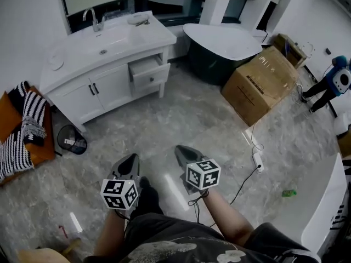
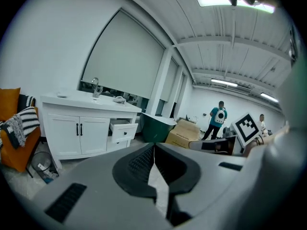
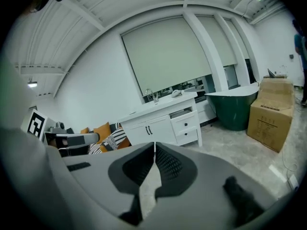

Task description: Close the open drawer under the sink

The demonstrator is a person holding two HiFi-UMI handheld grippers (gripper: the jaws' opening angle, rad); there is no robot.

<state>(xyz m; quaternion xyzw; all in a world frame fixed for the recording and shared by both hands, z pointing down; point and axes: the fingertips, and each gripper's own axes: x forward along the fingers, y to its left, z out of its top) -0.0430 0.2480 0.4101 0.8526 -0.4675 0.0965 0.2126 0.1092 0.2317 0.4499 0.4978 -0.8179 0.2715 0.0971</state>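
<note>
The drawer [image 1: 149, 73] stands pulled out from the right-hand end of a white vanity cabinet [image 1: 82, 100], in the top slot, just below the countertop and to the right of the sink [image 1: 109, 40]. A second drawer front beneath it sits flush. Two cabinet doors [image 1: 101, 89] with dark handles are to the drawer's left, both closed. A chrome faucet [image 1: 95, 19] rises behind the basin.

Both tongs are well apart from the cabinet, held low over the grey marbled floor [image 1: 181, 119] and pointing towards it. The left gripper [image 1: 130, 160] has its jaws pressed together with nothing between them, which the left gripper view confirms [image 2: 154, 145]. The right gripper [image 1: 184, 152] is likewise closed and empty [image 3: 154, 145].

To the right of the vanity stands a dark green bathtub [image 1: 219, 45], and beside that a large cardboard box [image 1: 266, 81]. A black-and-white striped blanket [image 1: 30, 119] lies on an orange seat [image 1: 11, 119] left of the cabinet. A person [image 1: 332, 84] in a teal top is at the far right
</note>
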